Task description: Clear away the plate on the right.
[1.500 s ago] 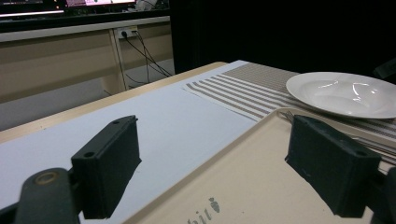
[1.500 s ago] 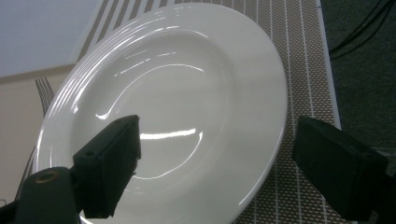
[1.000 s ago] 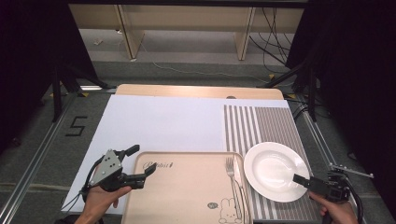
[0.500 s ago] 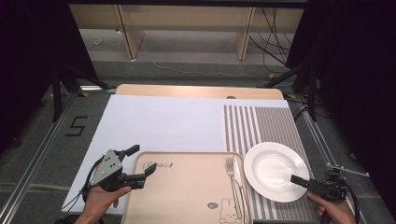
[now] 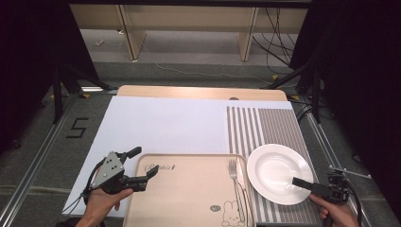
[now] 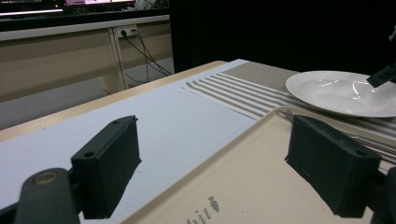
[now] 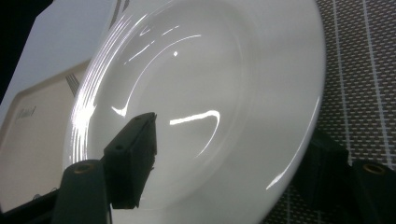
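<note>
The right gripper sits at the near right edge of the white plate, which lies on the striped placemat at the right side of the table. In the right gripper view one jaw lies over the plate's inner surface while the other shows past the rim, down against the placemat, so the rim runs between them. Its jaws have just been closing; whether the pads already press on the rim cannot be told, since the lower jaw is largely hidden behind the plate. From above, only the upper jaw shows clearly, and the hand holding the gripper is cut off by the bottom edge.

The left gripper hovers at the near left corner of the beige tray, jaws wide apart with nothing between them. In the left gripper view the tray's corner runs between the two pads, and the printed lettering on it is cut off. A fork lies along the tray's right side, just beside the plate; its handle end is hard to follow
</note>
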`<state>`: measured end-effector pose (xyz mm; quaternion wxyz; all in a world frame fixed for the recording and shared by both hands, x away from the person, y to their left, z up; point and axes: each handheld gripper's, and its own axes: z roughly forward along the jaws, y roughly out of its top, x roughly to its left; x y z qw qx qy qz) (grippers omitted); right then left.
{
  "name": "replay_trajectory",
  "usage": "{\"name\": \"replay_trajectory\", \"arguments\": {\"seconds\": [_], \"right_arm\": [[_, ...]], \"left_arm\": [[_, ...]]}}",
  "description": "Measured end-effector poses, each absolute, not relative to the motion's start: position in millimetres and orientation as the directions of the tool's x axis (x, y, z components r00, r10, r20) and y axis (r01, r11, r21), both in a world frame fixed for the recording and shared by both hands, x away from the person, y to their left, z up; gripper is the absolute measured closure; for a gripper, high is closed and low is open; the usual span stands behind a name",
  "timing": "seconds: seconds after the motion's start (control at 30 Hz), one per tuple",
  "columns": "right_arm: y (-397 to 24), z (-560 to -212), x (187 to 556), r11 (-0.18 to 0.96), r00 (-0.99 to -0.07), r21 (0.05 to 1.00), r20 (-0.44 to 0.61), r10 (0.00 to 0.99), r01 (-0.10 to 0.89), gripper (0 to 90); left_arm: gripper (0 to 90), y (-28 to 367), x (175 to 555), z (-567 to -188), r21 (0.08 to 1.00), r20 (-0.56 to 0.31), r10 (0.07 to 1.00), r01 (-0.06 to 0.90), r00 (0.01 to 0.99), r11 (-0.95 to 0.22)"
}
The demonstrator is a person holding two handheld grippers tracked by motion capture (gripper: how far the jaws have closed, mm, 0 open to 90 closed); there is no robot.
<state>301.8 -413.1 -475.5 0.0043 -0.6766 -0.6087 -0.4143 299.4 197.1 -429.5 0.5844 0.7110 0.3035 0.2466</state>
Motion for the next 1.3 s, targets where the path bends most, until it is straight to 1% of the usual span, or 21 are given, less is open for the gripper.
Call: {"name": "replay_trajectory", "arguments": {"seconds": [0.07, 0.13, 0.23, 0.27, 0.37, 0.43, 0.47, 0.5, 0.57, 0.67, 0.7, 0.77, 0.87, 0.93, 1.03, 1.07, 1.17, 1.2, 1.3], "right_arm": [[-413.7, -474.3, 301.0, -0.271, -0.076, 0.478, 0.589, 0.804, 0.836, 34.3], [-415.6, -475.4, 301.3, -0.267, -0.089, 0.488, 0.59, 0.802, 0.831, 35.1], [-414.4, -475.7, 301.5, -0.278, -0.078, 0.475, 0.602, 0.795, 0.835, 35.2], [-413.1, -475.0, 301.6, -0.285, -0.063, 0.458, 0.608, 0.791, 0.842, 35.1], [-414.4, -475.8, 302.3, -0.277, -0.072, 0.465, 0.603, 0.794, 0.841, 35.4], [-415.2, -476.8, 302.5, -0.301, -0.063, 0.455, 0.629, 0.775, 0.838, 37.5], [-415.2, -476.8, 302.5, -0.301, -0.063, 0.455, 0.629, 0.775, 0.838, 37.5], [-416.1, -479.0, 303.6, -0.287, -0.08, 0.48, 0.609, 0.789, 0.829, 38.0], [-416.0, -477.2, 303.1, -0.296, -0.058, 0.455, 0.618, 0.784, 0.84, 38.9], [-417.2, -478.3, 303.7, -0.294, -0.061, 0.463, 0.612, 0.789, 0.836, 40.3], [-417.7, -479.6, 304.3, -0.296, -0.063, 0.467, 0.612, 0.788, 0.833, 41.4], [-417.8, -479.2, 303.8, -0.327, -0.03, 0.436, 0.636, 0.771, 0.838, 44.4], [-418.6, -480.4, 304.9, -0.335, -0.023, 0.442, 0.63, 0.776, 0.832, 47.5], [-420.2, -479.2, 303.6, -0.354, -0.005, 0.408, 0.662, 0.75, 0.841, 50.8], [-420.4, -480.9, 304.6, -0.368, -0.001, 0.42, 0.661, 0.751, 0.829, 52.5], [-419.9, -480.8, 305.1, -0.376, 0.016, 0.413, 0.655, 0.755, 0.829, 53.4], [-420.5, -481.5, 305.0, -0.372, 0.011, 0.418, 0.653, 0.757, 0.829, 55.2], [-421.2, -480.2, 304.8, -0.383, 0.035, 0.389, 0.662, 0.748, 0.838, 57.6], [-421.4, -480.4, 305.1, -0.383, 0.037, 0.393, 0.656, 0.754, 0.836, 59.7]], "left_arm": [[16.2, 197.1, 299.4, -429.5, 0.981, -0.004, 0.719, 0.143, 0.694, -0.133], [16.2, 197.0, 299.4, -429.5, 0.981, -0.003, 0.719, 0.143, 0.695, -0.134], [16.2, 196.9, 299.4, -429.5, 0.981, -0.003, 0.719, 0.143, 0.695, -0.135], [16.2, 196.9, 299.5, -429.5, 0.98, -0.002, 0.718, 0.143, 0.696, -0.136], [16.2, 196.9, 299.6, -429.5, 0.98, -0.003, 0.718, 0.143, 0.696, -0.135], [16.2, 196.9, 299.6, -429.5, 0.98, -0.002, 0.718, 0.143, 0.696, -0.135], [16.2, 196.9, 299.6, -429.5, 0.98, -0.002, 0.718, 0.143, 0.696, -0.135], [16.2, 196.9, 299.6, -429.5, 0.98, -0.002, 0.718, 0.143, 0.696, -0.135], [16.2, 196.8, 299.7, -429.5, 0.98, -0.003, 0.718, 0.144, 0.696, -0.135], [16.2, 196.5, 299.7, -429.5, 0.98, -0.003, 0.717, 0.143, 0.697, -0.135], [16.2, 196.5, 299.8, -429.5, 0.98, -0.003, 0.717, 0.143, 0.697, -0.135], [16.2, 196.4, 299.9, -429.5, 0.98, -0.003, 0.717, 0.144, 0.697, -0.135], [16.2, 196.0, 300.4, -429.8, 0.981, -0.005, 0.715, 0.142, 0.7, -0.132], [16.2, 195.6, 300.6, -430.0, 0.982, -0.006, 0.713, 0.14, 0.701, -0.129], [16.2, 195.5, 300.5, -429.9, 0.981, -0.005, 0.714, 0.142, 0.7, -0.132], [16.2, 195.6, 300.4, -429.8, 0.98, -0.003, 0.715, 0.145, 0.699, -0.137], [16.2, 195.5, 300.3, -429.8, 0.98, -0.004, 0.715, 0.145, 0.699, -0.136], [16.2, 195.5, 300.3, -429.8, 0.98, -0.003, 0.715, 0.144, 0.7, -0.137], [16.2, 195.5, 300.3, -429.7, 0.98, -0.004, 0.715, 0.144, 0.699, -0.136]]}}
